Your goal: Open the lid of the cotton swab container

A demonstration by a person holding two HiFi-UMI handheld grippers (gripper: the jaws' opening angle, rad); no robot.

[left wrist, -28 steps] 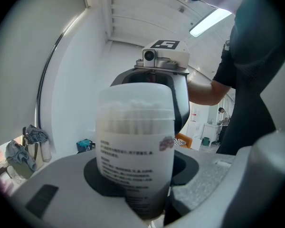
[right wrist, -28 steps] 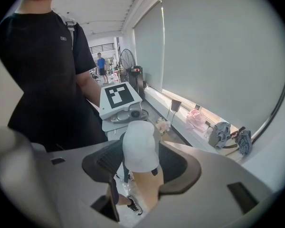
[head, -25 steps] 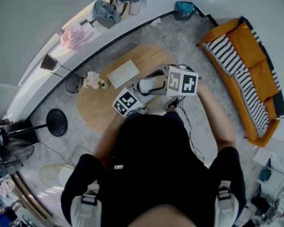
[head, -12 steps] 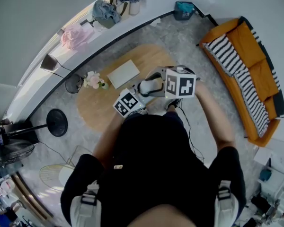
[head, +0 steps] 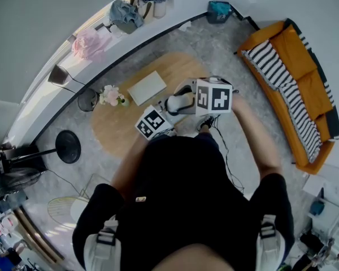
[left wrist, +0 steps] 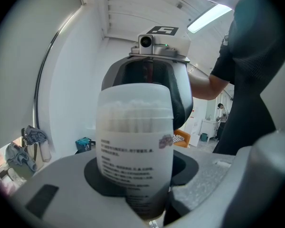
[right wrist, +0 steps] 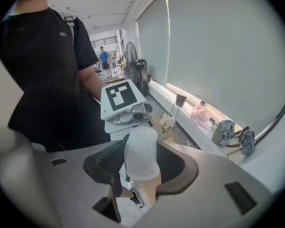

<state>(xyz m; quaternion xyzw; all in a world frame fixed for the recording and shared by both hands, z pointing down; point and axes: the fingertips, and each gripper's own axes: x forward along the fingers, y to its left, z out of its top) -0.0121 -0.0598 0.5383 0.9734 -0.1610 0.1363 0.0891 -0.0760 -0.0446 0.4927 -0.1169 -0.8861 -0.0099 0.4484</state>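
Between left jaws, cotton swab container (left wrist: 135,141)

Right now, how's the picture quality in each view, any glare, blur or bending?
Head view: evenly lit, fisheye bows the window ledge into an arc. Left gripper view: the cotton swab container sits so near the lens that its print is soft, and the ceiling light glares. Right gripper view: black corners, bright window blind.
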